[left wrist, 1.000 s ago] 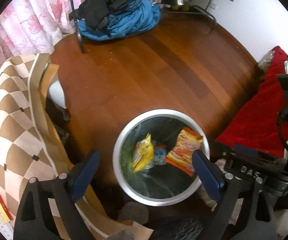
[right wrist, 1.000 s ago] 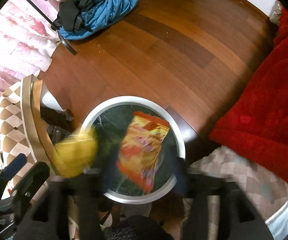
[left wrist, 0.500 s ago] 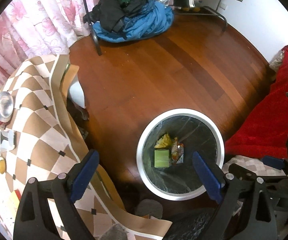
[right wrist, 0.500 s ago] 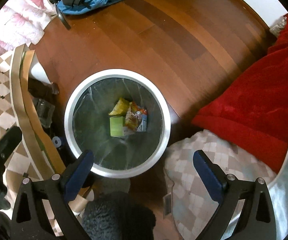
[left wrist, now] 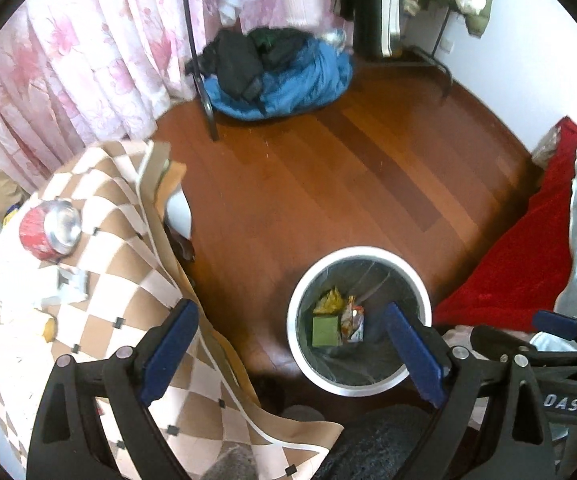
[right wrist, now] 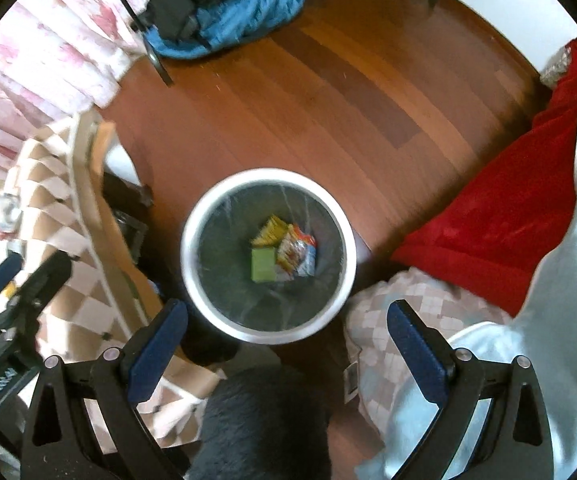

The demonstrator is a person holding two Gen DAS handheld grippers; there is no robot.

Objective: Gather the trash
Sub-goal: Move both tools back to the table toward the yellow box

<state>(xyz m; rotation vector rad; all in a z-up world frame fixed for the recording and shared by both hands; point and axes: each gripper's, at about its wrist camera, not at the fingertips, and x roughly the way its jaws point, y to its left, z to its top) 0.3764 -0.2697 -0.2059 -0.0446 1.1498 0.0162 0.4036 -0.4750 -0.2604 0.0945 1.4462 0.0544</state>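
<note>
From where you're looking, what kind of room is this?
Most likely a bedroom in a home. A pink floral curtain hangs beside a black metal clothes rack, a pile of blue and black clothing lies on the wooden floor, and a red blanket is spread nearby.

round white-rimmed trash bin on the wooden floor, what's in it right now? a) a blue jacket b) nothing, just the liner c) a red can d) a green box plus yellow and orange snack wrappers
d: the right wrist view looks straight down into the round white-rimmed trash bin, where a green box, a yellow wrapper and an orange snack wrapper lie together at the bottom.
</note>
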